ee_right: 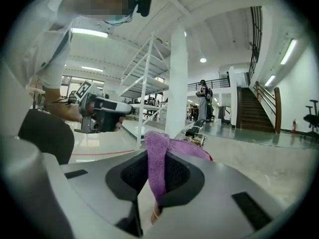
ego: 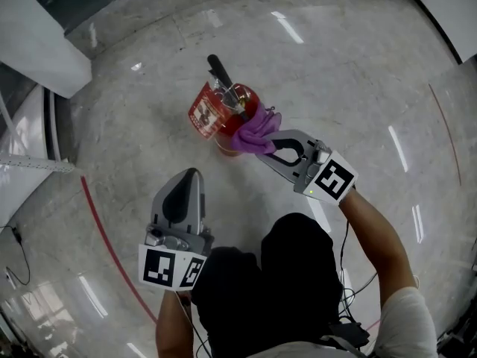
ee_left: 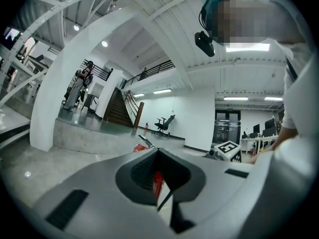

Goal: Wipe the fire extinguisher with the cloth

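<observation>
Just above the frame's centre the fire extinguisher (ego: 223, 110) stood on the floor, probably heavy, rigid and slick, with the right gripper (ego: 262, 145) clamped on a fold of the soft, limp cloth (ego: 253, 134) beside its top, while the left gripper (ego: 191, 172) hung closed and empty.

Fluffy cloth (ego: 256, 134), glossy extinguisher (ego: 223, 110)

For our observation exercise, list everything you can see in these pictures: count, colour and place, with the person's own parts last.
fire extinguisher: one, red with a black handle, on the floor.
cloth: one, purple, lying against the fire extinguisher.
painted line: one, red, on the floor at the left.
office chair: one, black, by the far wall.
left gripper: one, grey, shut, empty.
right gripper: one, grey, shut on the cloth.
</observation>
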`<state>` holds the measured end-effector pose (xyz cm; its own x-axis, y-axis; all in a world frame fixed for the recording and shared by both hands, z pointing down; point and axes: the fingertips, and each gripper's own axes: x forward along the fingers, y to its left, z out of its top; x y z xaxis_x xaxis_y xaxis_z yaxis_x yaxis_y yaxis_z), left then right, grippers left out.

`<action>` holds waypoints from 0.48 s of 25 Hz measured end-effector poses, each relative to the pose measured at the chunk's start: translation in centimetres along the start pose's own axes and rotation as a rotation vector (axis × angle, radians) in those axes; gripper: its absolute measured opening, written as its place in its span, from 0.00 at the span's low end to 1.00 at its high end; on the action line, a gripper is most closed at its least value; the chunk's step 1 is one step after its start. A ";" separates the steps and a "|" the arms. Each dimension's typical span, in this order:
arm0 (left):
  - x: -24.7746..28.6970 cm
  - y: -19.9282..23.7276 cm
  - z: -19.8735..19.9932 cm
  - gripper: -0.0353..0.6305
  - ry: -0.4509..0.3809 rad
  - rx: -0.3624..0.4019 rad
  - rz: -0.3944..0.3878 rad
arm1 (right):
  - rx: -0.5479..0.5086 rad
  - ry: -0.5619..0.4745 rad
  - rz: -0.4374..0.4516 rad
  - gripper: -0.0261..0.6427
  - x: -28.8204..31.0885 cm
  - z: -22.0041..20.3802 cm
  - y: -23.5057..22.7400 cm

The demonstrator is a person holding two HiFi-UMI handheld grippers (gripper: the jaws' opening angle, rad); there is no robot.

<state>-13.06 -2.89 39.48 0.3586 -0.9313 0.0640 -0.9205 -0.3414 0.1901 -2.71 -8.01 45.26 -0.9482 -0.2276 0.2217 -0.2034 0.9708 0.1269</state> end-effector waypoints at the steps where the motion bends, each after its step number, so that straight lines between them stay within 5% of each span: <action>1: 0.0 0.0 -0.2 0.06 0.001 0.002 0.000 | -0.016 -0.014 -0.004 0.13 -0.1 -0.4 0.3; 12: -0.3 0.1 -2.4 0.06 0.044 -0.003 -0.006 | -0.091 -0.068 -0.051 0.13 -0.1 -5.8 1.5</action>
<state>-12.90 -2.31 41.80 0.3709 -0.9227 0.1055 -0.9177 -0.3468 0.1936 -1.53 -6.93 51.01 -0.9521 -0.2680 0.1471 -0.2318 0.9466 0.2240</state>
